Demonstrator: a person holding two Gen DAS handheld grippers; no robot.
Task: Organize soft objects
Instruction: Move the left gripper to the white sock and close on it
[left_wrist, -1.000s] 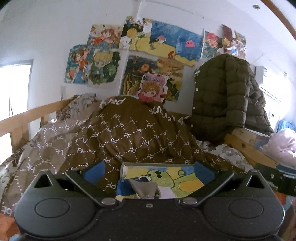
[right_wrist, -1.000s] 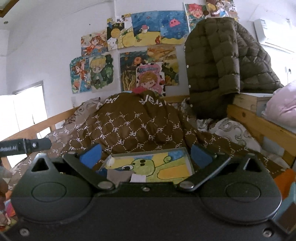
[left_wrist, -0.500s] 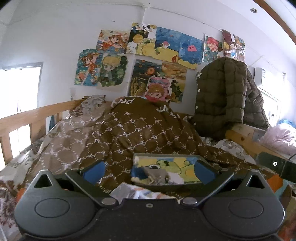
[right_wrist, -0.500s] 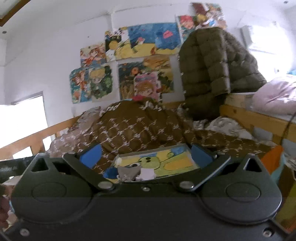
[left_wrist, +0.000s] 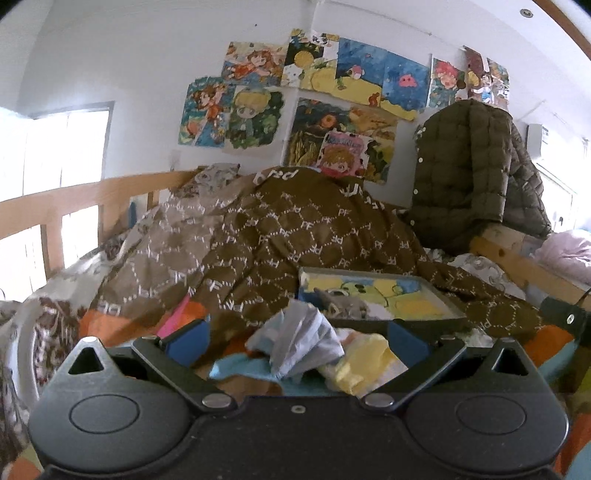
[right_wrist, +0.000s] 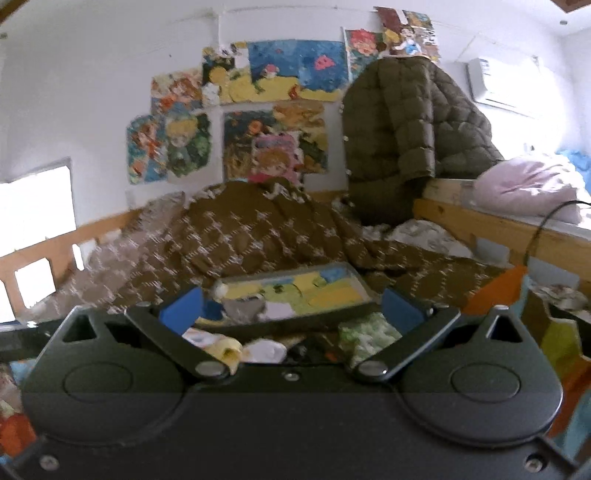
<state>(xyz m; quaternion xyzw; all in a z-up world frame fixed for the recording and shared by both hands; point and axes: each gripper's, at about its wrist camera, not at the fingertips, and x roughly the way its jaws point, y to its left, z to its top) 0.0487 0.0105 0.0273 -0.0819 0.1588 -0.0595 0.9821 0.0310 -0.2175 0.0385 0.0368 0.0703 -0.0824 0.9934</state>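
Note:
A shallow tray (left_wrist: 436, 291) with a cartoon picture lies on the brown quilt (left_wrist: 280, 236); small grey and white cloths (left_wrist: 343, 304) lie in it. In front of it lie loose soft pieces: a crumpled grey-white cloth (left_wrist: 299, 339), a light blue cloth (left_wrist: 240, 369) and a yellow one (left_wrist: 365, 363). My left gripper (left_wrist: 295, 341) is open and empty over this pile. In the right wrist view the tray (right_wrist: 332, 314) sits ahead, with white (right_wrist: 266, 350), yellow (right_wrist: 225, 349) and green-patterned (right_wrist: 369, 332) cloths before it. My right gripper (right_wrist: 291, 308) is open and empty.
A wooden bed rail (left_wrist: 74, 199) runs along the left. A dark green puffer jacket (left_wrist: 465, 173) hangs at the right over a wooden ledge (right_wrist: 498, 229) with a pink pillow (right_wrist: 528, 188). Posters (left_wrist: 332, 107) cover the wall. An orange box edge (right_wrist: 495, 284) stands at right.
Both grippers have pulled back and tilted down. The tray now lies farther ahead, and the loose cloths in front of it have come into view between the fingers.

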